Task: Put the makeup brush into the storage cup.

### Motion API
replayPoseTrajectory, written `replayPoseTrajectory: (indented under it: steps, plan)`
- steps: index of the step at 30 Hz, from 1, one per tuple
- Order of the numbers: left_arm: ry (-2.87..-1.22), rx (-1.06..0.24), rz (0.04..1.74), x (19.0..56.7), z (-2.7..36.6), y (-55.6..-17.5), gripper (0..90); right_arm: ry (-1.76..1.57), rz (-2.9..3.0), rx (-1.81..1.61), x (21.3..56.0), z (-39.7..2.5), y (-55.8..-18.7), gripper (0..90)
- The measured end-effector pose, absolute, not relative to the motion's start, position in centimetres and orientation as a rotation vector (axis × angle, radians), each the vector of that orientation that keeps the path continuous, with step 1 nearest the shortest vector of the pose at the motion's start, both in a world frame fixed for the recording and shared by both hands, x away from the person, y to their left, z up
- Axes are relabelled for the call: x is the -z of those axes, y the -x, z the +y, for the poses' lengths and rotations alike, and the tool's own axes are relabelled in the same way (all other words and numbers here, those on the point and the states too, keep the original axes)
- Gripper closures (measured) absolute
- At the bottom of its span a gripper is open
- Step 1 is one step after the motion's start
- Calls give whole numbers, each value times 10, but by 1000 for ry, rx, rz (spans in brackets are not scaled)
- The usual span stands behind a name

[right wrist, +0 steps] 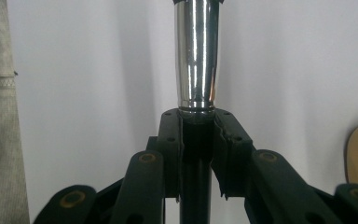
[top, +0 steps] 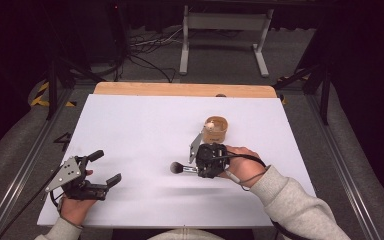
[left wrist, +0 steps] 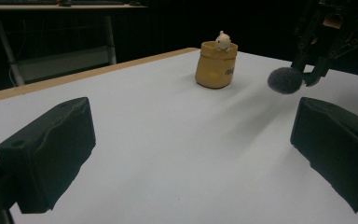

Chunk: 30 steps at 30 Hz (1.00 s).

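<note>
Right tongs point(top: 196, 167) clamp a makeup brush point(top: 176, 167) near the surface's point(top: 130, 125) middle; left tongs point(top: 105, 167) gape apart near its front-left corner; a yellow pouch point(top: 215, 129) stands beyond.

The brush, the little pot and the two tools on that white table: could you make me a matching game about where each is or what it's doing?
Things:
1. brush
2. pot
3. left tool
4. right tool

States:
A. open, holding nothing
B. standing on the table, a small figure inside
C. gripped by its handle
D. shut on something

Pairs: 1-C, 2-B, 3-A, 4-D
</note>
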<state>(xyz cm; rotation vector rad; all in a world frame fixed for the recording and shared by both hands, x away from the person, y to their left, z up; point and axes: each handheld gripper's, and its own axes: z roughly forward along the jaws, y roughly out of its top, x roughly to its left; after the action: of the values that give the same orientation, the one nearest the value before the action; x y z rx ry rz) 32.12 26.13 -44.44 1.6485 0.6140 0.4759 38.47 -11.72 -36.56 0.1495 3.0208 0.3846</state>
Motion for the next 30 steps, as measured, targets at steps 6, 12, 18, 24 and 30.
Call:
replayPoseTrajectory:
  steps: [6,12,18,24,30]
  plan:
    - [-1648,-476,614,444,261,-321,3,-180,2984,-487,358,-120,-387,748]
    - [-1643,-473,620,444,261,-321,3,-212,2937,-590,351,-124,-390,748]
    - [-1648,-475,613,444,261,-321,3,-237,2888,-694,345,-130,-392,748]
    - [-1648,-475,613,444,261,-321,3,-280,2828,-807,341,-138,-394,748]
    - [-1650,-475,613,444,261,-321,3,-326,2770,-924,337,-146,-395,748]
